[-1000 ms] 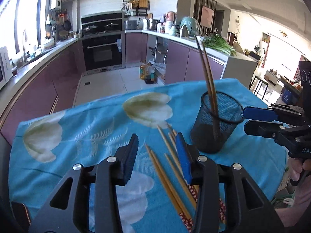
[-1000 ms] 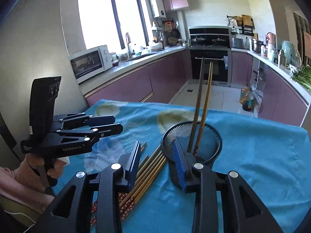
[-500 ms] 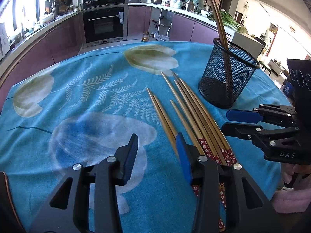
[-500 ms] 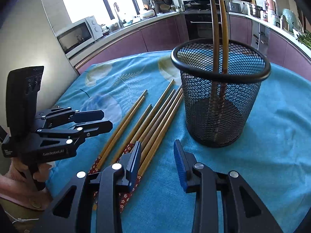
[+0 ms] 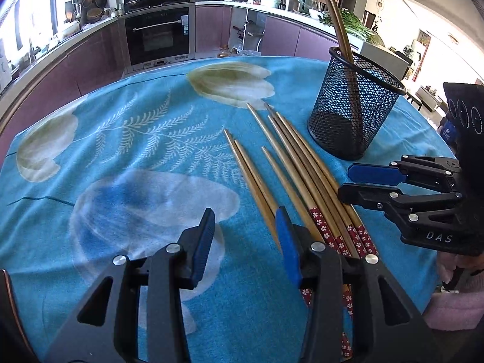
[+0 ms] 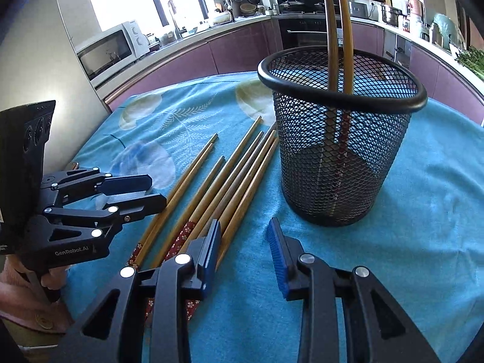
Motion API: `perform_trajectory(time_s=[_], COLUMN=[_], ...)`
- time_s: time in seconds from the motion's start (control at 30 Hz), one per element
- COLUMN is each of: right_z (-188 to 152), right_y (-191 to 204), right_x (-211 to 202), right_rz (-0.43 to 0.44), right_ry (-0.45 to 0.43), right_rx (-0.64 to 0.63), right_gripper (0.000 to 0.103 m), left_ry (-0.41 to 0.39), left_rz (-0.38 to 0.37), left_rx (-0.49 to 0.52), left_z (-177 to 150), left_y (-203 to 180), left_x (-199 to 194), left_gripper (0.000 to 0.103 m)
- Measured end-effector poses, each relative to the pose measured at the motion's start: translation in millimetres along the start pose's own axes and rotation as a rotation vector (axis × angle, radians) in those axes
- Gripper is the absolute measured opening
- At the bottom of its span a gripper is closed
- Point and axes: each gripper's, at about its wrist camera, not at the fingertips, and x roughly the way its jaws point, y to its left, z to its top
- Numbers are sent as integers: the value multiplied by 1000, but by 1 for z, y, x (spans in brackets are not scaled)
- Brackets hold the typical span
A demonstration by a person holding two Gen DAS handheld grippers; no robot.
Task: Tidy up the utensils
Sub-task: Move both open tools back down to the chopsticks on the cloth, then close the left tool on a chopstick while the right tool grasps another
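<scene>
Several wooden chopsticks with red flowered ends lie side by side on the blue tablecloth; they also show in the right wrist view. A black mesh cup stands upright to their right and holds two chopsticks; it is close ahead in the right wrist view. My left gripper is open and empty, low over the cloth, its right finger above the leftmost chopsticks. My right gripper is open and empty, its left finger over the chopsticks' decorated ends, the cup just ahead.
The right gripper shows at the right of the left wrist view; the left gripper shows at the left of the right wrist view. Behind the table are purple kitchen cabinets, an oven and a microwave.
Both grippers have come down and closer to the table. The chopsticks and the cup now look larger and nearer. Both stay open and empty.
</scene>
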Motion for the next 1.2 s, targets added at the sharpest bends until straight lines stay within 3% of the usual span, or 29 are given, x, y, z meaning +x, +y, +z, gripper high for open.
perform_trajectory(time_s=[0.53, 0.7, 0.83, 1.0, 1.2], right_z=[4, 6, 7, 6, 5], right_y=[3, 5, -1, -9, -11], right_x=[5, 8, 7, 5, -2], right_rz=[-70, -69, -26, 14, 37], right_ry=[7, 1, 4, 0, -13], right_rx=[-24, -9, 33, 90, 104], right_gripper=[27, 25, 11, 8, 6], left_ry=[25, 23, 24, 18, 7], left_rz=[56, 63, 50, 36, 11], left_rx=[42, 24, -1, -31, -67], left_z=[4, 11, 13, 11, 5], left_y=[-1, 1, 4, 6, 10], left_x=[11, 16, 18, 17, 12], left_gripper=[39, 26, 14, 8, 8])
